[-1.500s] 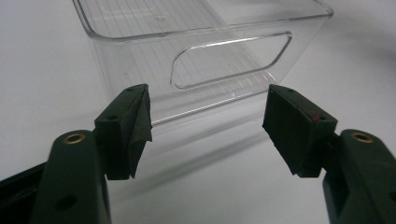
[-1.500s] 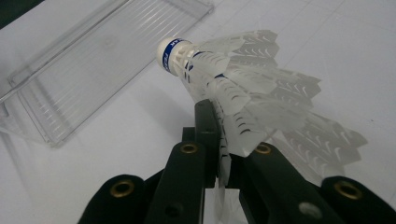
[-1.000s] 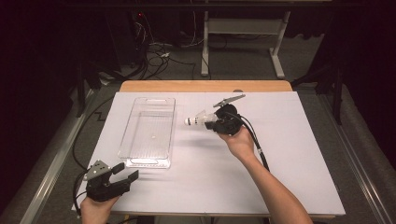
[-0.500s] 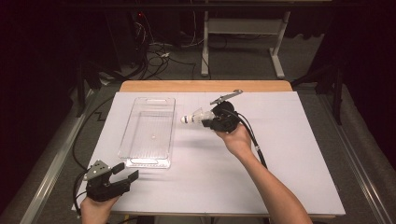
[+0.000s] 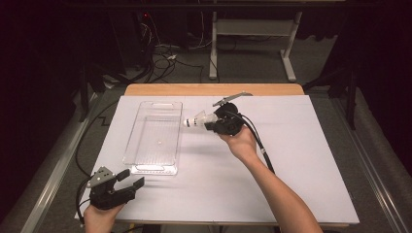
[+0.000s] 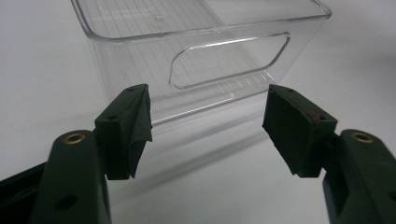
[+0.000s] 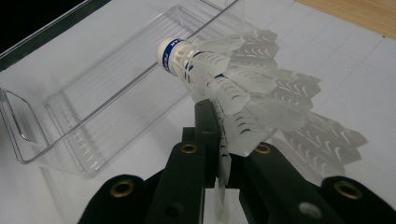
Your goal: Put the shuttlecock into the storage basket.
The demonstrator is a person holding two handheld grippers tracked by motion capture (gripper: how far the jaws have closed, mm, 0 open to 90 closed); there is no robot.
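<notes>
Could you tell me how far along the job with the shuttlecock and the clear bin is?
Done: the right gripper is shut on the shuttlecock, pinching a feather of its skirt. In hand: it holds the shuttlecock beside the clear bin, cork toward it. Left: placing it inside; the bin looks empty. The left gripper is open near the bin's handle end.

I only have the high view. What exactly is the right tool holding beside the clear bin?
Observer: A white shuttlecock, pinched by its feather skirt.
Operator: Which way is its cork end pointing?
Observer: Toward the bin, with a blue band around the cork.
Operator: And the left tool, anything in it?
Observer: Nothing. The left tool is open and faces the bin's end wall, which has a handle cutout.
</notes>
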